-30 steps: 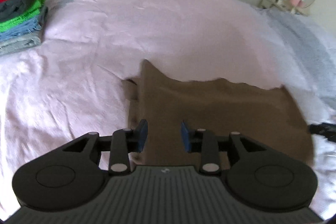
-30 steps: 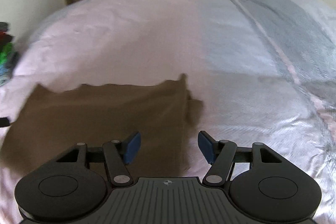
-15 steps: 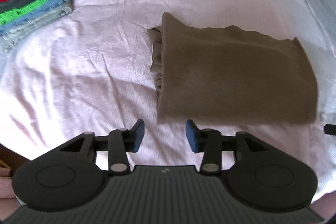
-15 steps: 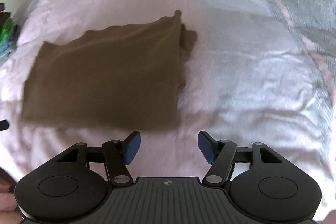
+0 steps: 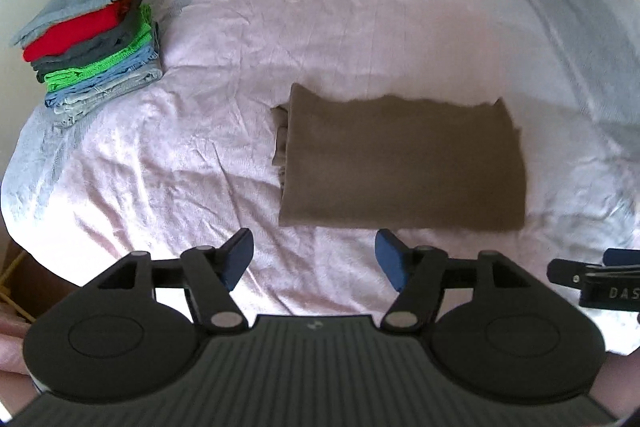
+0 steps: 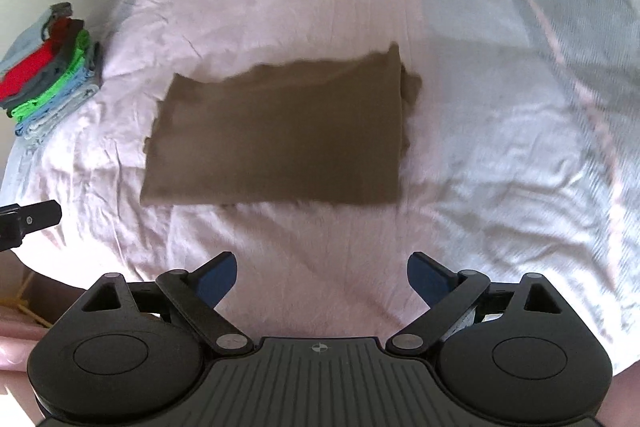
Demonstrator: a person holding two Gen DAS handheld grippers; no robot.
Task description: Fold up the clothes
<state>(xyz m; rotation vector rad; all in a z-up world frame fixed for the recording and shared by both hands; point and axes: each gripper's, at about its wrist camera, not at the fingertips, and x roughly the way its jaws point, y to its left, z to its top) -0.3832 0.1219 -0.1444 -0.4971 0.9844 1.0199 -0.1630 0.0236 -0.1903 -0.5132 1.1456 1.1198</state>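
One brown folded garment [image 5: 404, 163] sits flat on the bed [image 5: 320, 19], roughly centre of the left wrist frame and a bit left of centre in the right wrist frame [image 6: 276, 139], with some layers poking out at its short sides. One stack of folded clothes [image 5: 92, 39] is in the upper left of the frame, at the bed's corner; I count about six or seven pieces in it, grey-blue on top, then red, dark grey, bright green, and light blue denim-looking stuff underneath. Two tools total. The left tool [image 5: 314, 259] hangs above the pink sheet at the bottom of its frame, jaws just been spreading, nothing between them, so released. The right tool [image 6: 322, 277] is the same deal, jaws just been widening, spread wide, nothing in them, clear of the garment. Only writing I can read is "DAS" on the right tool's black body at the right edge of the left wrist frame, cut off there.
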